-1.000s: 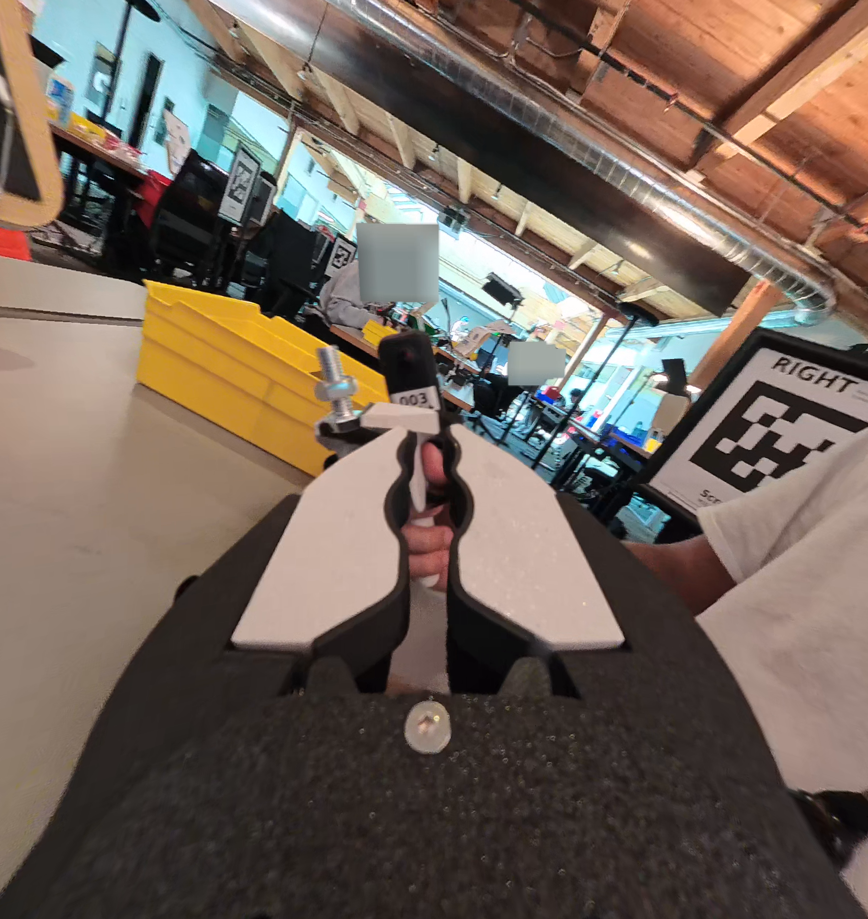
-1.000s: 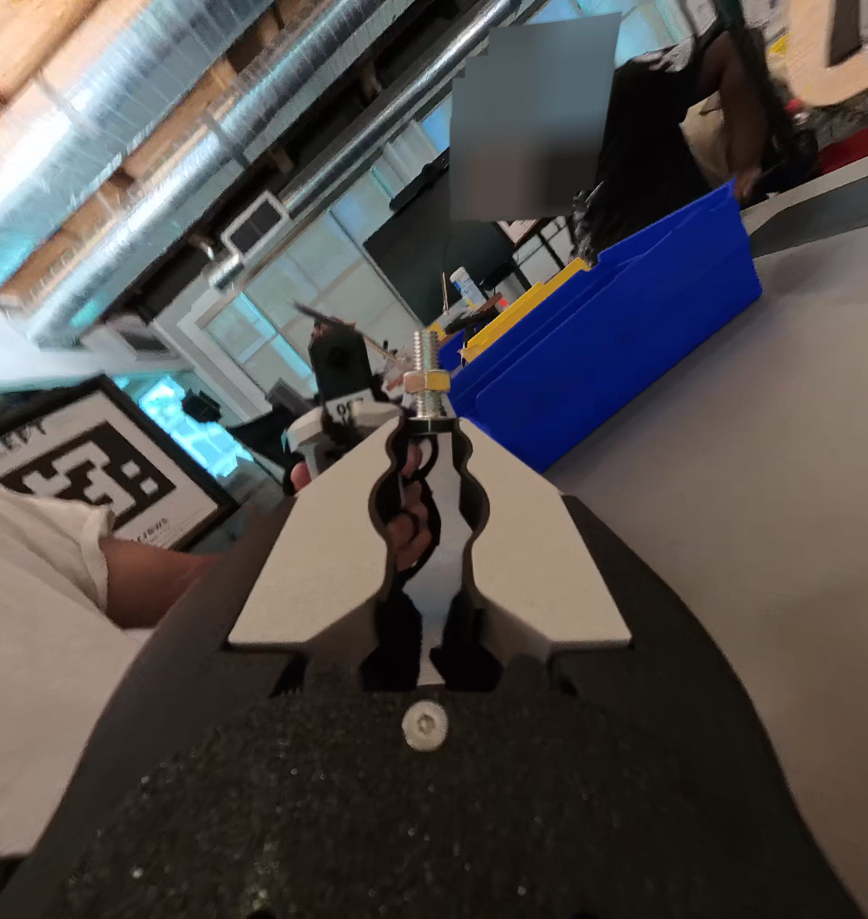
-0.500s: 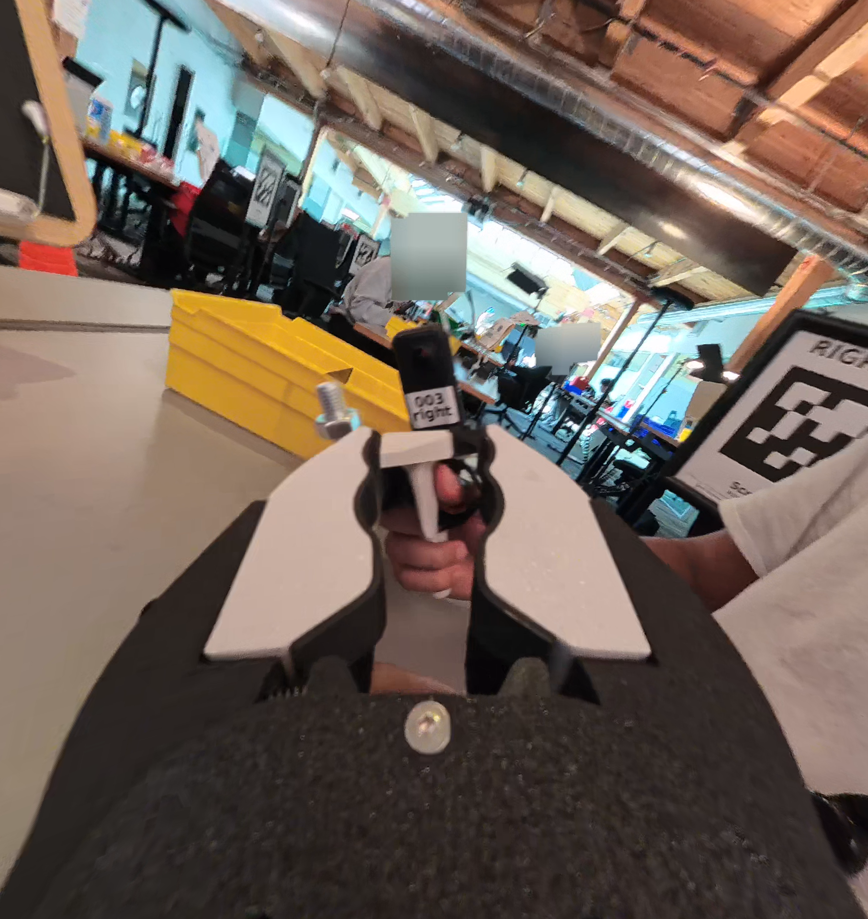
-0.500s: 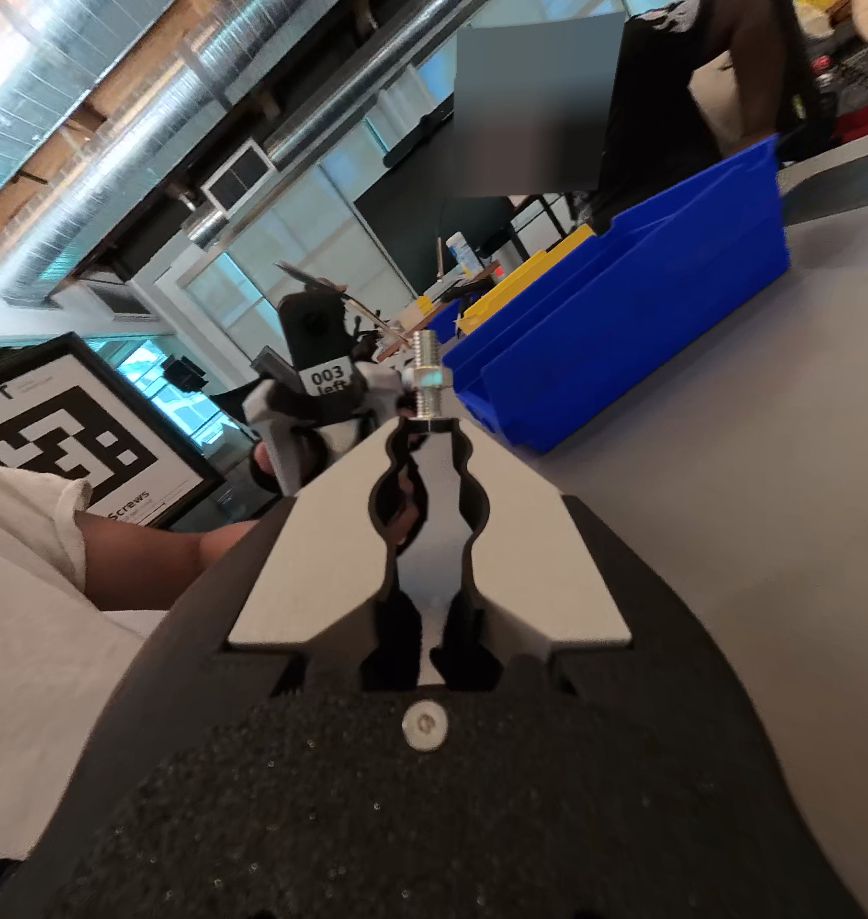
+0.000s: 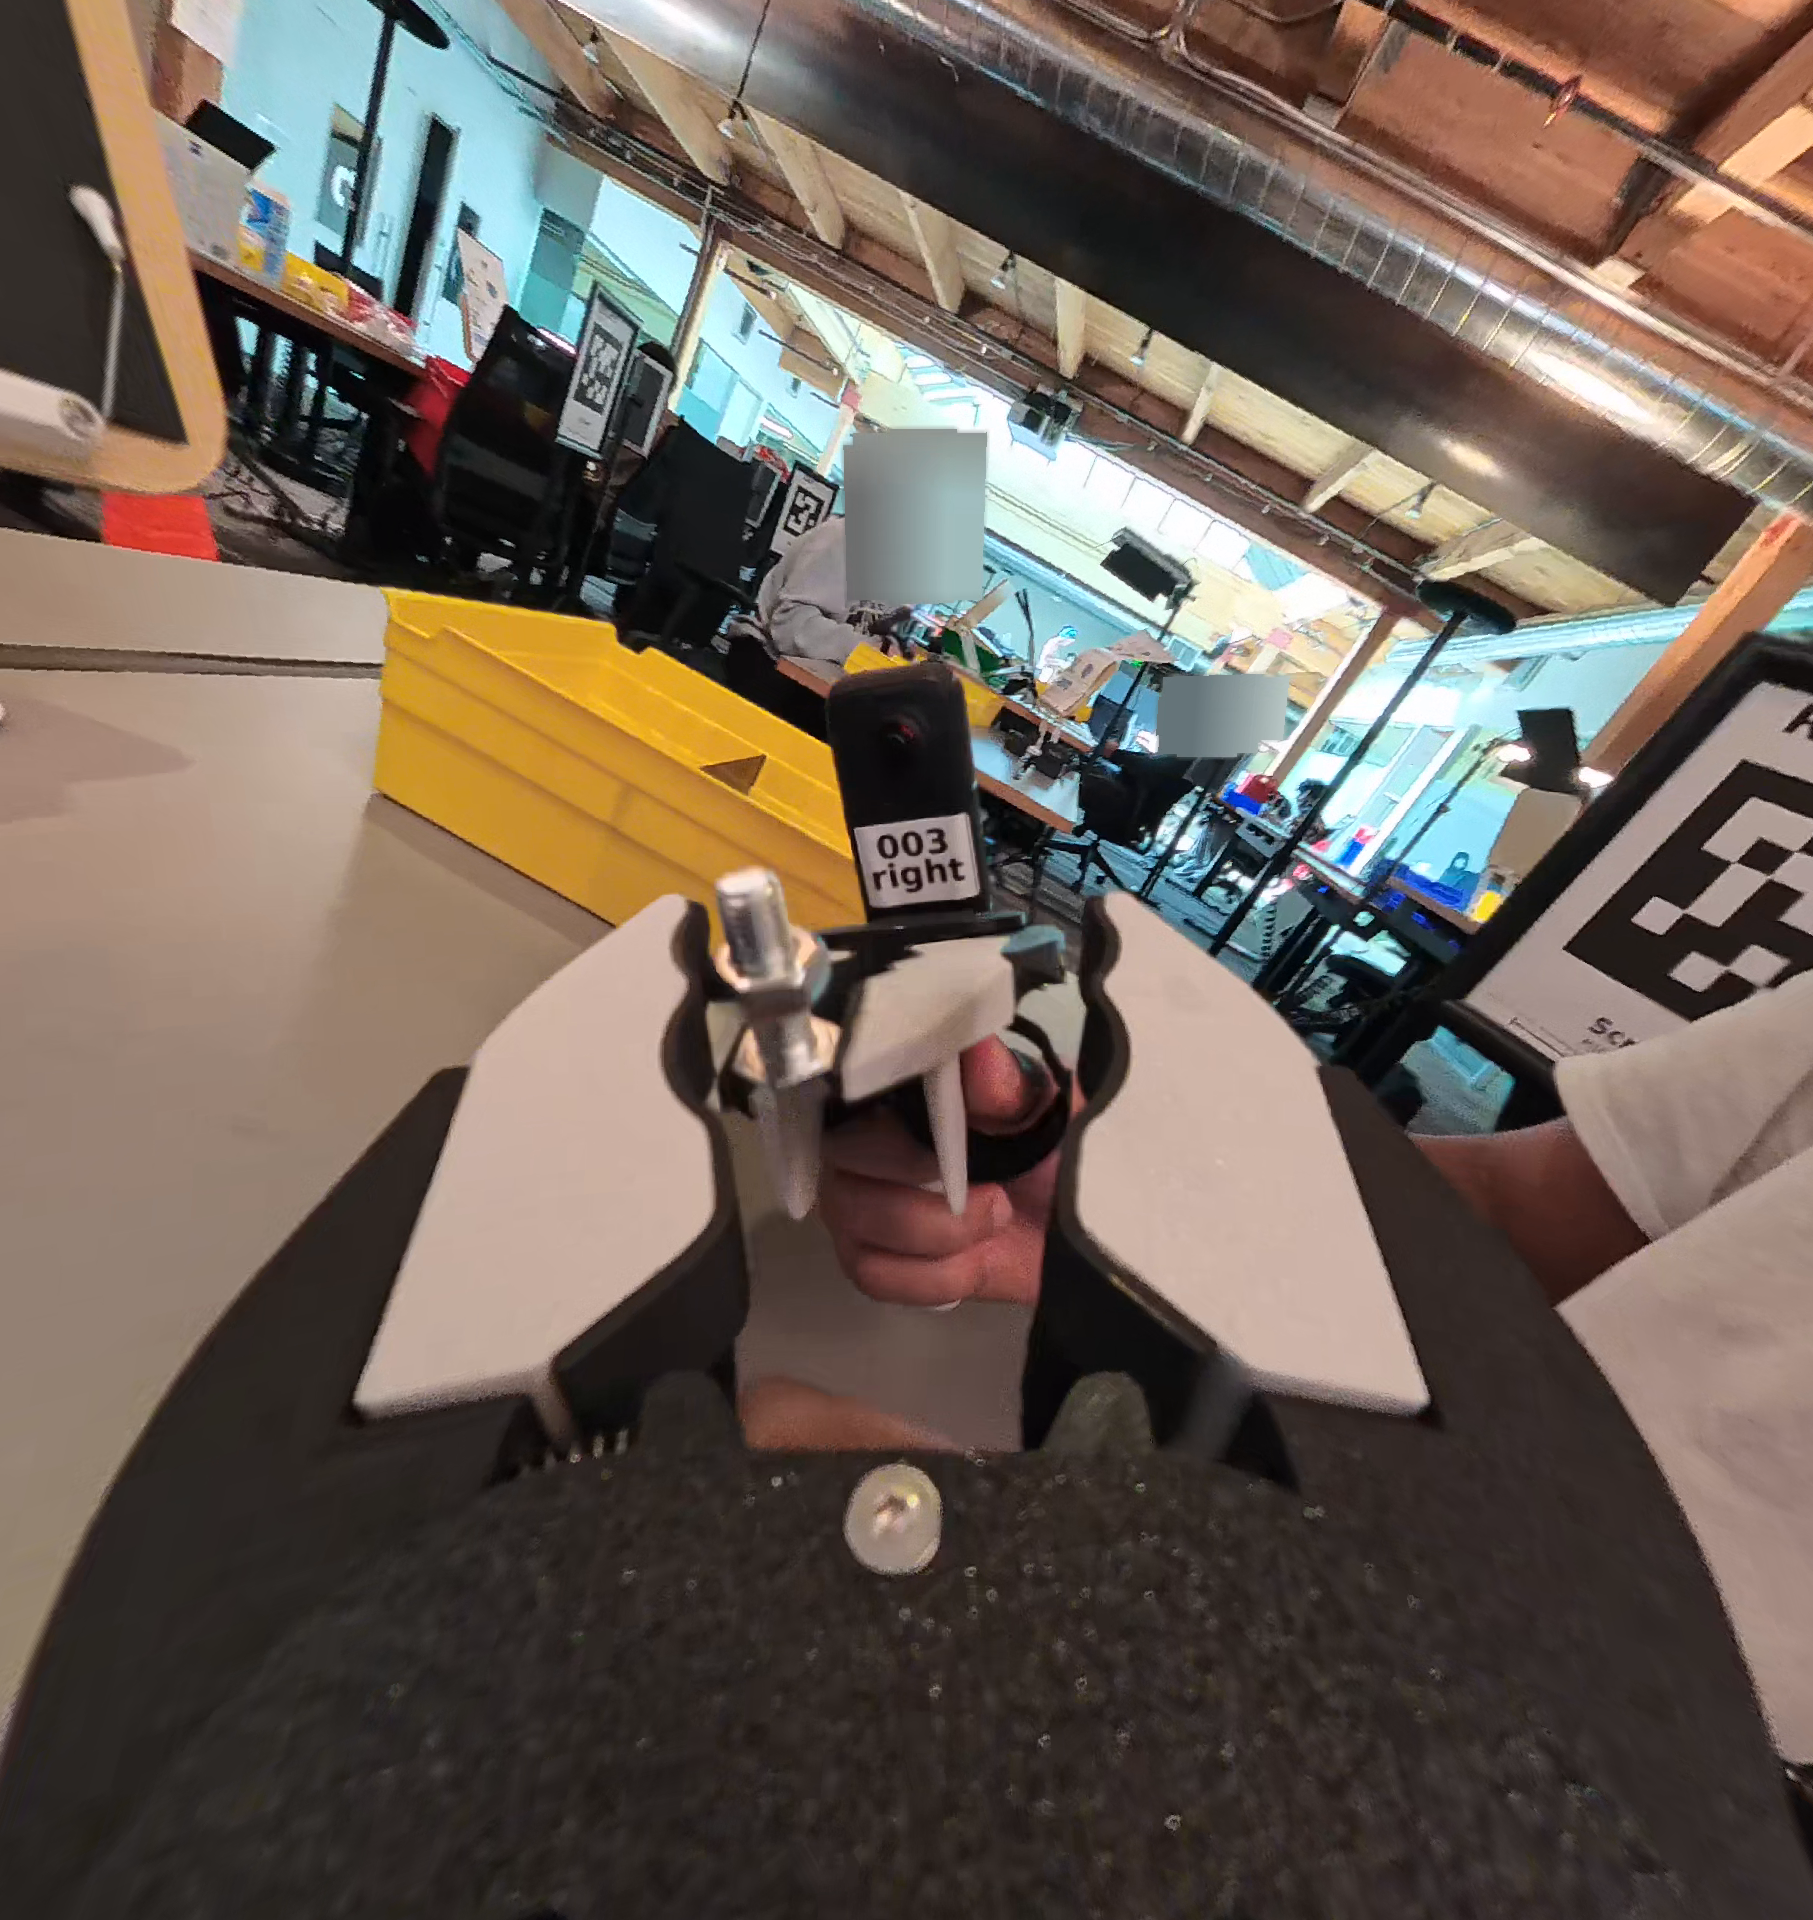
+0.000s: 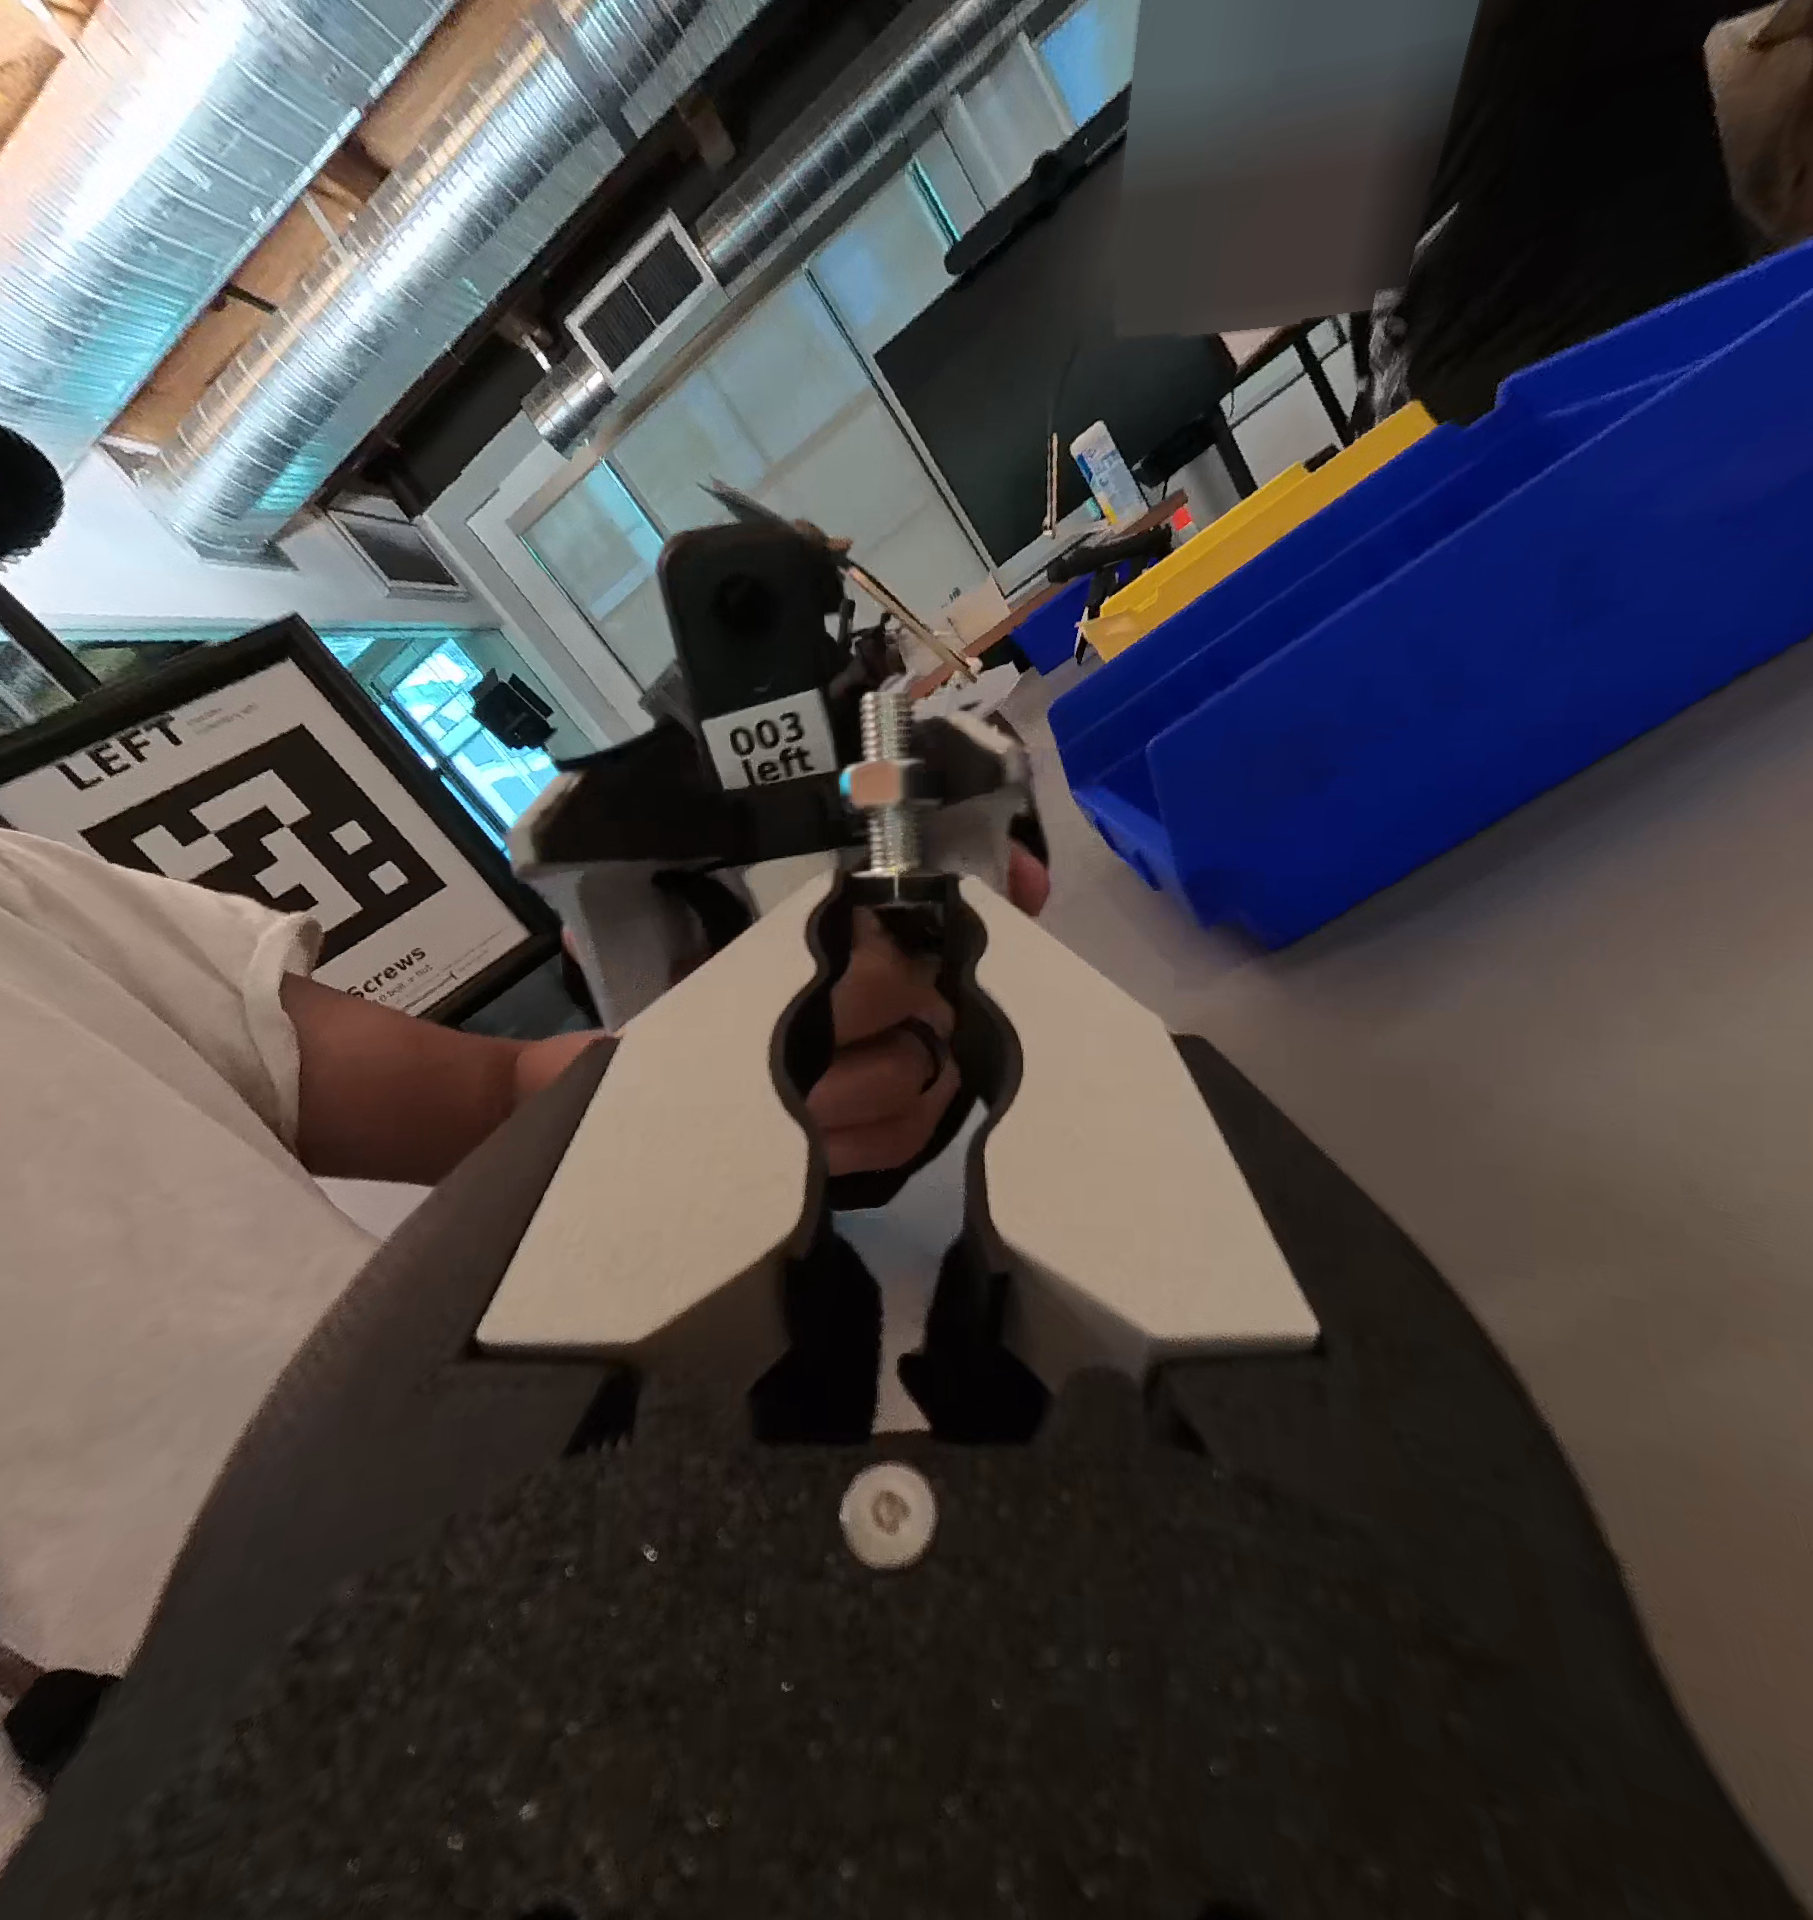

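Room: open workshop w/ timber ceiling, silver ducts, desks and people far back; grey table (image 5: 154, 987) under both tools.
Far left, left wrist view: yellow bin (image 5: 590, 769) on table, well behind the tips.
Left gripper (image 5: 886, 925): released, jaws spread wide, grasping nothing; white fingers (image 5: 569, 1143) flank the bolt and the other tool's nose.
Bolt (image 5: 767, 987): silver, threaded, tilted, closer to the left finger; contact w/ that finger: cannot tell.
Nut (image 5: 777, 961): hex, partway along the shank.
Right gripper, seen from left: pointing back at the lens, hand (image 5: 923, 1236) wrapped round its grip.
Far right, left wrist view: framed black-and-white marker board (image 5: 1712, 883), white sleeve (image 5: 1712, 1195) in front.
Far left, right wrist view: white sleeve, forearm, a second framed marker board (image 6: 258, 831).
Left gripper, seen from right: black camera block w/ white sticker on top, just behind the bolt.
Right gripper (image 6: 897, 894): clenched on the bolt's head end; shank upright above the tips, nut above the head w/ bare thread between.
Right of it: blue bin (image 6: 1453, 675), another yellow bin behind.
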A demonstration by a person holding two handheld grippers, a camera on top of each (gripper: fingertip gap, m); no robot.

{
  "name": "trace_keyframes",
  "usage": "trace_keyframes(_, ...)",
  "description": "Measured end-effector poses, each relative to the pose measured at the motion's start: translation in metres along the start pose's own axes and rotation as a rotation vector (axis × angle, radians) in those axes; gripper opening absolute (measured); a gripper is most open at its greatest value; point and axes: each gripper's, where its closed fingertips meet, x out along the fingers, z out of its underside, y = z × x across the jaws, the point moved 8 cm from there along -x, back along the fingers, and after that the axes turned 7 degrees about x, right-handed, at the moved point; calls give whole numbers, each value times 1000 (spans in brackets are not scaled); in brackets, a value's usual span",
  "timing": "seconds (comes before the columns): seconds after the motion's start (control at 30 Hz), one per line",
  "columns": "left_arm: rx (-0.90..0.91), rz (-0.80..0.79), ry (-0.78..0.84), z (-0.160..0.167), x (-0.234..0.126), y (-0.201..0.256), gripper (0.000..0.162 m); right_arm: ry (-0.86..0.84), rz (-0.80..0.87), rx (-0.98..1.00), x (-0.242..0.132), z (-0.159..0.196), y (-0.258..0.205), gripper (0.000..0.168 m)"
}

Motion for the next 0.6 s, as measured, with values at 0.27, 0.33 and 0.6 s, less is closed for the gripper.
trace_keyframes(0.27, 3, 31, 41, -3, -14, -4, 43, 132, 36, 41, -31, -19, 8, 16)
trace_keyframes(0.33, -9, -5, 22, 0, -8, -8, 61, 92, 24, 29, -22, -14, 4, 16)
trace_keyframes(0.6, 1, -3, 10, 1, 2, -1, 67, -5, 2, 32, 8, 6, -1, 16)
